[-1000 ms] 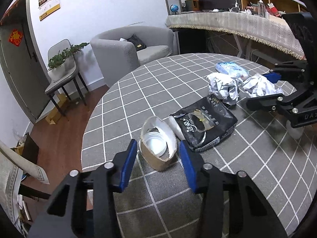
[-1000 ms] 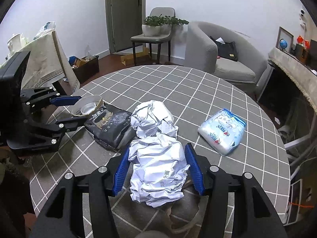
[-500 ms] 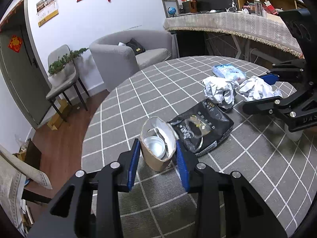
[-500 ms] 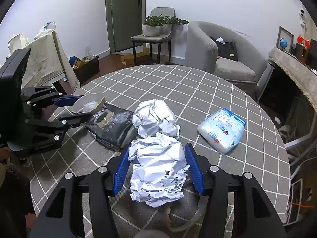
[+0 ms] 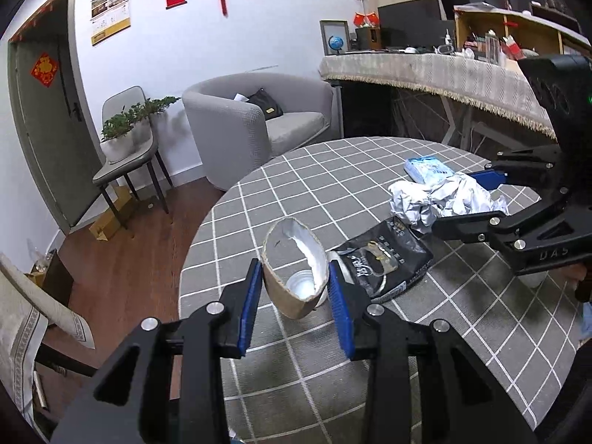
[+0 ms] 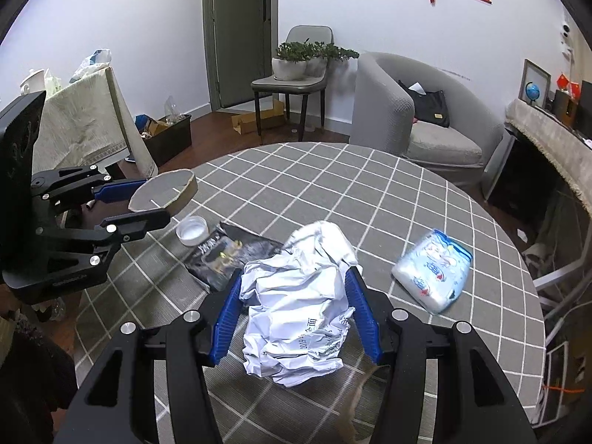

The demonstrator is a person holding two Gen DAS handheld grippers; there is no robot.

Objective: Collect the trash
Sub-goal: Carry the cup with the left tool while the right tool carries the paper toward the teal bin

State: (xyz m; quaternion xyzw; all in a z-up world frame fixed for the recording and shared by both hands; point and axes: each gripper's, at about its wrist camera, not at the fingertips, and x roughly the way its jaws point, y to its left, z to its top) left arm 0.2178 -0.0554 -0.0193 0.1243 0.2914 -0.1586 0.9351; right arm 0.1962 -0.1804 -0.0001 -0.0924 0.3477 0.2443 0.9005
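Grey checked cloth covers a round table in a living room; the left gripper is clamped on a squashed paper cup, lifted clear of the cloth near the table's left edge; a white lid and black pouch lie below it; the right gripper grips a crumpled paper ball at the middle; a blue packet lies apart on the right; open floor lies past the left edge.

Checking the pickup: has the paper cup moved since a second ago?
Yes. The paper cup has risen off the table, leaving the white lid below, pinched in the left hand-held gripper.
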